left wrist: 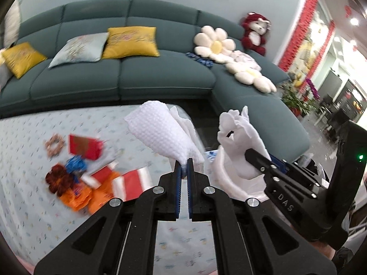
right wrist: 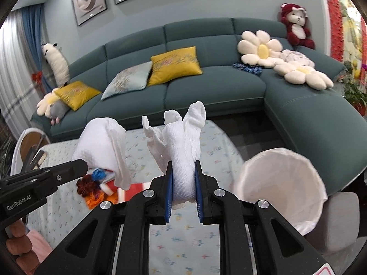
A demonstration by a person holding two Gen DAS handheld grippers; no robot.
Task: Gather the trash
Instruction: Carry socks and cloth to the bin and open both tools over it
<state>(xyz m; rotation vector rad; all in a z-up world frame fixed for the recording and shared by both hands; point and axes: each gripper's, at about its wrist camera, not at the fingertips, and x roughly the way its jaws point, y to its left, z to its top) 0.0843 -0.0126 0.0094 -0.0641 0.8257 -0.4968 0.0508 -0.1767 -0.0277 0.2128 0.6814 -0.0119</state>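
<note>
My left gripper [left wrist: 184,166] is shut on a crumpled white paper towel [left wrist: 160,130], held above the table. It also shows in the right wrist view [right wrist: 101,142]. My right gripper [right wrist: 183,171] is shut on a second white paper towel [right wrist: 183,146], also seen in the left wrist view [left wrist: 238,133], held next to the bin. A bin lined with a white bag [right wrist: 282,183] stands open at the table's right end, just right of the right gripper. More trash lies on the table: red packets [left wrist: 84,146], orange wrappers [left wrist: 78,194], a blue scrap [left wrist: 75,166].
The table has a pale floral cloth [left wrist: 34,206]. A teal sofa [right wrist: 206,87] with yellow cushions, flower pillows and a red plush bear stands behind it. A white chair [right wrist: 25,142] is at far left.
</note>
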